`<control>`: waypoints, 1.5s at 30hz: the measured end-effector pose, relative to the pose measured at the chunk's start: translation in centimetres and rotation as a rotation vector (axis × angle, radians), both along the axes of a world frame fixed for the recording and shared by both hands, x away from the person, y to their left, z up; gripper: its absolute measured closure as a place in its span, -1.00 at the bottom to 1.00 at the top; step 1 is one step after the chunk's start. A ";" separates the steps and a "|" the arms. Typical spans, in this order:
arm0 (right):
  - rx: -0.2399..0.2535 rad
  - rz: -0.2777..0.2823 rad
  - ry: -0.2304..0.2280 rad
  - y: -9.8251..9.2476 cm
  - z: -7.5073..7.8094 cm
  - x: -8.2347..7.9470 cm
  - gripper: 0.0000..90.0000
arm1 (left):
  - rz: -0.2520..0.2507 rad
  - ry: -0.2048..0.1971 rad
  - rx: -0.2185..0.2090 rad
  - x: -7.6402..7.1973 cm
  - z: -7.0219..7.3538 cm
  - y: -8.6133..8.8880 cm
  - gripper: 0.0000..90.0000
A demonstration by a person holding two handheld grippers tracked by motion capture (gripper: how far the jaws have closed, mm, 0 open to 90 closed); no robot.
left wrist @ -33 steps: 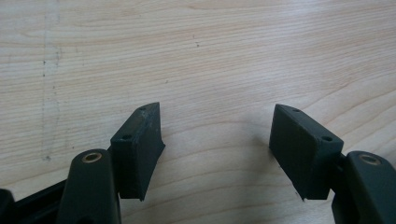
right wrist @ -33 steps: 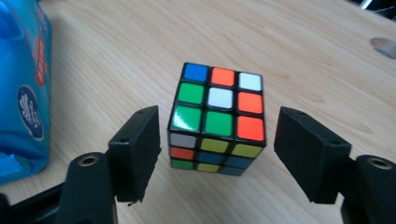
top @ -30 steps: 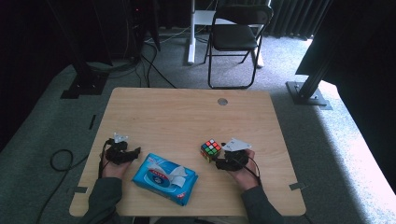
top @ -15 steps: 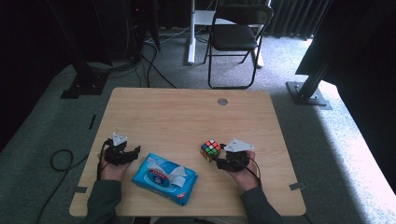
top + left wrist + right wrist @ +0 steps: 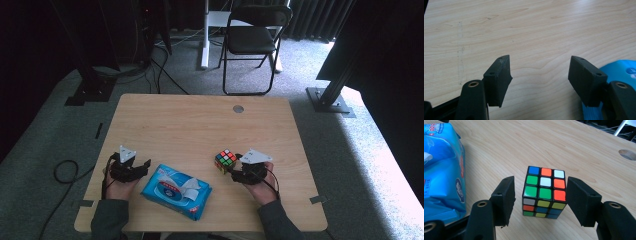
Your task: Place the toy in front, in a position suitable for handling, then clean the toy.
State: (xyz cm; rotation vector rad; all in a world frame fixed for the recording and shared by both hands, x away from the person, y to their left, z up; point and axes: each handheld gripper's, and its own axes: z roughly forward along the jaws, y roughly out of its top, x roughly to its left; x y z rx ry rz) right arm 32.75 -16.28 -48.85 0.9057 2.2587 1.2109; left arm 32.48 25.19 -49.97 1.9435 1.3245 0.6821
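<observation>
Right tongs (image 5: 540,201) stand apart, just closed partway around the puzzle cube (image 5: 545,191), not clearly pressing.

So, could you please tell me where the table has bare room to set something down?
The far half of the table, up to the round hole, is bare. The near edge is crowded: wipes pack, puzzle cube and both hands.

Wooden table (image 5: 200,125) on grey carpet (image 5: 45,140); black folding chair (image 5: 252,37) behind; daylight patch at right.
</observation>
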 end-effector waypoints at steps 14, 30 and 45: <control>-0.005 0.023 0.001 0.3 0.0 -0.4 -0.11 | -0.030 0.004 0.004 -0.6 0.3 -0.7 -0.24; 0.002 0.045 0.002 0.6 0.2 -0.9 -0.11 | -0.116 -0.056 -0.031 -2.5 2.5 -1.0 -0.23; 0.029 0.083 0.016 0.8 0.5 -1.5 -0.11 | -0.288 -0.076 -0.097 -3.3 4.5 -2.0 -0.23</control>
